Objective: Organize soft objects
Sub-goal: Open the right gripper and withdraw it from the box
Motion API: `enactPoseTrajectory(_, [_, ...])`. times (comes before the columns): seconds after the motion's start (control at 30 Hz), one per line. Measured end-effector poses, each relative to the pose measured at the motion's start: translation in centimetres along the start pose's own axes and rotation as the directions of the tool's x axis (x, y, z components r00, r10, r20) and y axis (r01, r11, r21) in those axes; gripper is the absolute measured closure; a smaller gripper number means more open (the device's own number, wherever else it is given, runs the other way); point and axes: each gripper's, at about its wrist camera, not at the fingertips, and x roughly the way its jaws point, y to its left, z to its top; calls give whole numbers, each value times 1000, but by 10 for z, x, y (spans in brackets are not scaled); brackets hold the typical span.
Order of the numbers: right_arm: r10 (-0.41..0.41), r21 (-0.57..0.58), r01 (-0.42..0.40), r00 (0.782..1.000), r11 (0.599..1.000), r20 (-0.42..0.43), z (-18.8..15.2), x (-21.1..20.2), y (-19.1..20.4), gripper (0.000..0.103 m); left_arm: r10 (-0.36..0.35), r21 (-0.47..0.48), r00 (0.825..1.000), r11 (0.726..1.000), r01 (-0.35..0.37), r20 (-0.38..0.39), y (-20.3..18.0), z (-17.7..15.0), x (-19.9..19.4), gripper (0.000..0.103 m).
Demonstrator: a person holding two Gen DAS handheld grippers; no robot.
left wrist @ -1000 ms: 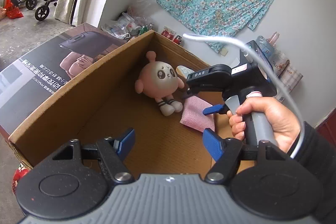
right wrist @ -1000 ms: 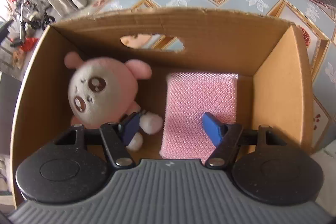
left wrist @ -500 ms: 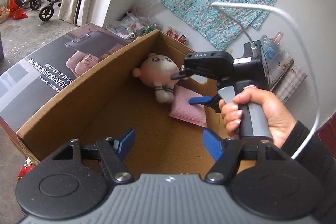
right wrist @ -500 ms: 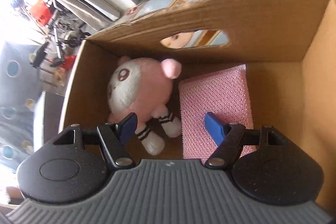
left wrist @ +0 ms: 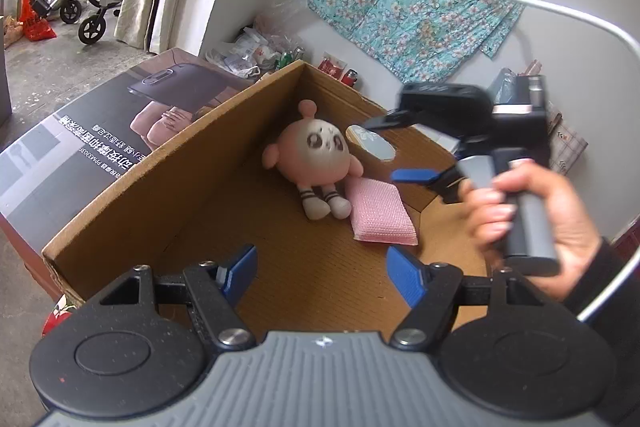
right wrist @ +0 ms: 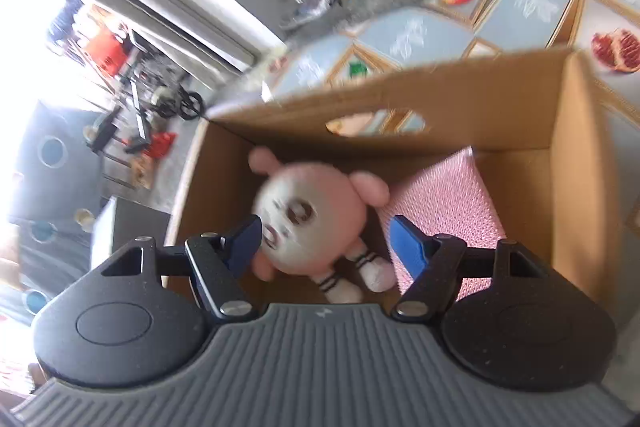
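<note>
While both pairs of blue fingers stand apart and empty, the pink plush doll (left wrist: pixel 310 165) lies in the cardboard box (left wrist: pixel 168 183) ahead of the left gripper (left wrist: pixel 320 267), touching the pink sponge (left wrist: pixel 380 213). Beyond the right gripper (right wrist: pixel 326 241), doll and sponge lie below. Outside the box, a printed carton (left wrist: pixel 80 131) reads "PPM3303F".

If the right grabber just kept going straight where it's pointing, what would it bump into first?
Most likely the pink plush toy: it sits between the open fingers of the right gripper, inside the cardboard box. Depth is hard to judge.
</note>
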Motion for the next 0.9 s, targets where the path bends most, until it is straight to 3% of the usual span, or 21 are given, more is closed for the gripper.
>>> enactPoseTrajectory(0.23, [95, -46, -91, 991, 995, 92, 5, -100, -21, 32, -22, 37, 1000, 999, 22, 16, -13, -4, -14, 31])
enactPoseTrajectory(0.5, [57, -110, -41, 988, 993, 146, -36, -215, -57, 33, -46, 105, 999, 994, 42, 29, -35, -15, -28, 30])
enactPoseTrajectory(0.67, [23, -197, 0, 993, 980, 116, -46, -213, -37, 38, -3, 92, 999, 996, -1, 43, -35, -18, -32, 31])
enactPoseTrajectory(0.9, [-4, -401, 5, 1000, 916, 5, -38, -124, 35, 35, 60, 95, 995, 993, -67, 75, -17, -13, -35, 31])
